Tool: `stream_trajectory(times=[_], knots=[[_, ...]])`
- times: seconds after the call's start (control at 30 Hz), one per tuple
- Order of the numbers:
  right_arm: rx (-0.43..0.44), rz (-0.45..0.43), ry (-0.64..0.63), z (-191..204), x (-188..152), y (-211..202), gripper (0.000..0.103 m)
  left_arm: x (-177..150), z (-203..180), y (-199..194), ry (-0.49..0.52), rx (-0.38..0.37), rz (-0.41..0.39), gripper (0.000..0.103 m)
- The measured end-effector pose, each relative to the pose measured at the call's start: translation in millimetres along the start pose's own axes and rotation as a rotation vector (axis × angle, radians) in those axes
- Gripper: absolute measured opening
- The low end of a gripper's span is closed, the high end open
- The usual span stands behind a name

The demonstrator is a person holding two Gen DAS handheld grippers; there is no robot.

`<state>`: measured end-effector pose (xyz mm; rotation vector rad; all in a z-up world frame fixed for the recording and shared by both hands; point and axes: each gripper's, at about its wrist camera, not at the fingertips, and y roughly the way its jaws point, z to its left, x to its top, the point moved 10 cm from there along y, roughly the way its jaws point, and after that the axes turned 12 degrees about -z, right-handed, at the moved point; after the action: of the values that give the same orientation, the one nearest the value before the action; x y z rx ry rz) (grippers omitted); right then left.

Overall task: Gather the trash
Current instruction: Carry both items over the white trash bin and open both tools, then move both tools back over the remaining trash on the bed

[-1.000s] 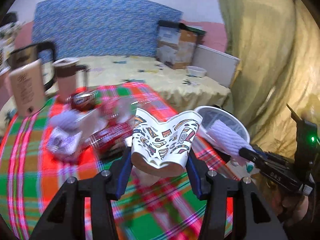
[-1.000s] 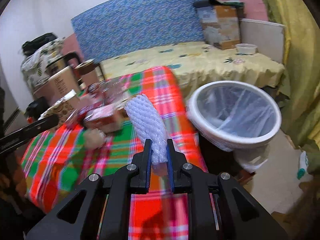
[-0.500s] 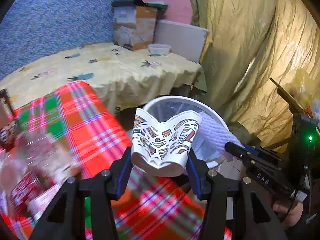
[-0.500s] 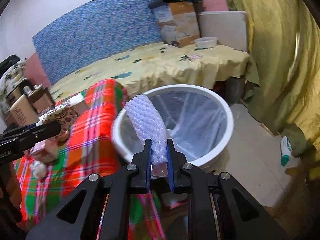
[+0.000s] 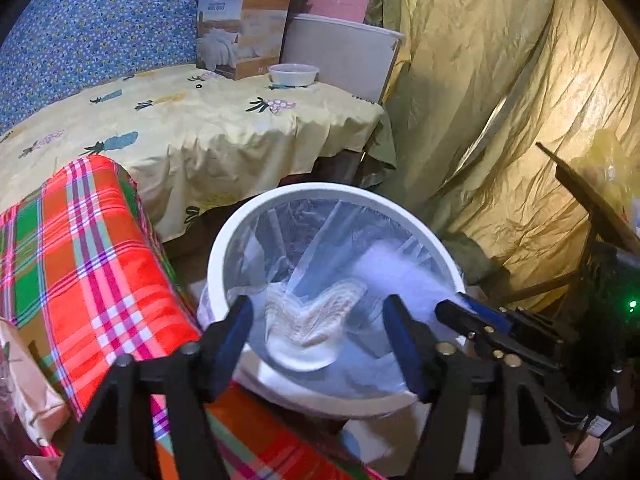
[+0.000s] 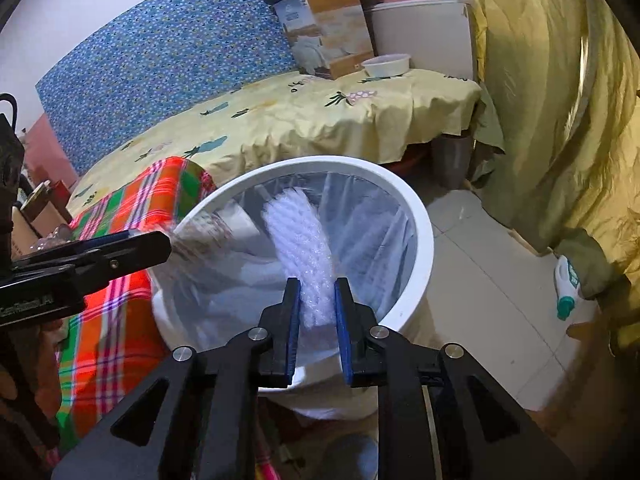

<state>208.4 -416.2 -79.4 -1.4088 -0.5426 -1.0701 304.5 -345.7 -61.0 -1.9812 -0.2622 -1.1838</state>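
Left claw (image 5: 318, 322) has spread wide, dropping the cup (image 5: 310, 320) into the bin (image 5: 216, 248); right claw (image 6: 315, 312), parted, releases foam (image 6: 302, 240).

We counted one white bin (image 5: 224, 248) with one clear liner (image 5: 320, 232), one paper cup (image 5: 312, 324) blurred over its mouth, and one foam net sleeve (image 6: 304, 248). We saw two claws: the left claw (image 5: 320, 330) and the right claw (image 6: 315, 322). Farther off we counted one bed (image 6: 320, 120) carrying one cardboard box (image 6: 332, 28) and one bowl (image 6: 386, 65), one plaid-covered surface (image 5: 80, 256), and one bottle (image 6: 568, 284) on the floor.
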Motion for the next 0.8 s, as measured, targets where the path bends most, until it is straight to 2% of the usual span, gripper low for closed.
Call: stream_trajectory(times=[0.13, 0.3, 0.53, 0.8], knots=[[0.008, -0.015, 0.005, 1.4, 1.1, -4.8, 0.031, 1.8, 6.3, -5.9, -0.006, 0.02, -0.017, 0.073], [0.021, -0.031, 0.001, 9.3, 7.0, -14.1, 0.034, 6.2, 19.5, -31.7, -0.045, 0.053, -0.061, 0.073], [0.076, -0.07, -0.008, 36.5, 14.0, -41.9, 0.036, 4.6, 34.8, -96.2, -0.084, 0.108, -0.145, 0.073], [0.182, -0.084, -0.064, 82.7, 1.5, -79.6, 0.048, -16.2, 49.1, -166.9, -0.097, 0.198, -0.208, 0.074]])
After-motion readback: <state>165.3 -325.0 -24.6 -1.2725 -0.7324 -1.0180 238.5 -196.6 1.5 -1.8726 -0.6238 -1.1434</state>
